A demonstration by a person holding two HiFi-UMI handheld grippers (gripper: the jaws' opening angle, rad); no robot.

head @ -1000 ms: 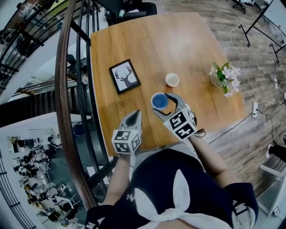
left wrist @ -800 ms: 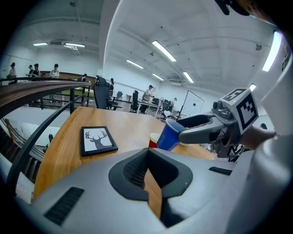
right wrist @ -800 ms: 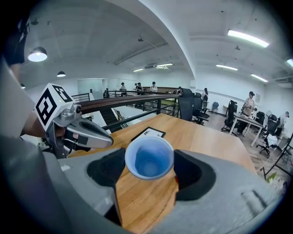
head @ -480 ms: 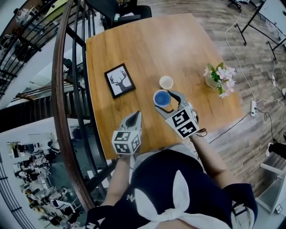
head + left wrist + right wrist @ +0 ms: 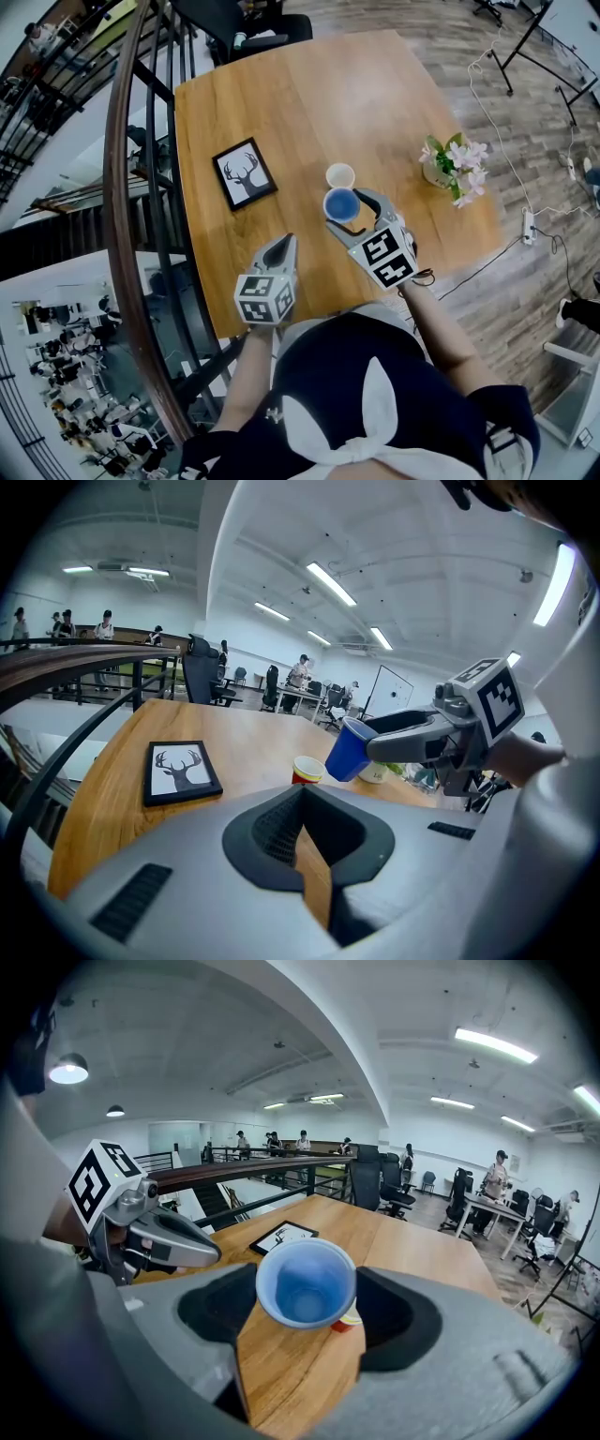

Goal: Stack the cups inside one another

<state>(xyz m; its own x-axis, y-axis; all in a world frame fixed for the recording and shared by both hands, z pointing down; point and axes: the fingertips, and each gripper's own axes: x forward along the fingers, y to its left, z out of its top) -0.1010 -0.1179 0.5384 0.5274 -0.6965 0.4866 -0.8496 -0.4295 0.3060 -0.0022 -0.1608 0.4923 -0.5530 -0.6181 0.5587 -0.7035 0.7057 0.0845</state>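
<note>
Two cups are seen. One blue cup [image 5: 339, 204] is clamped between the fingers of the right gripper [image 5: 345, 212] and held off the table [image 5: 281, 94] at frame centre, tilted, just below the one red cup [image 5: 340, 175] standing there. The left gripper [image 5: 284, 246], lower left of centre, is closed to a thin slit on nothing. One framed deer picture [image 5: 243, 173] and one flower pot [image 5: 450, 164] are set apart.

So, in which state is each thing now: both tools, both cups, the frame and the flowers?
left tool, shut, empty.
right tool, shut on the blue cup.
blue cup, held tilted above the table, empty.
red cup, upright on the table, nothing nested in it.
picture frame, lying flat.
flower pot, upright.
</note>
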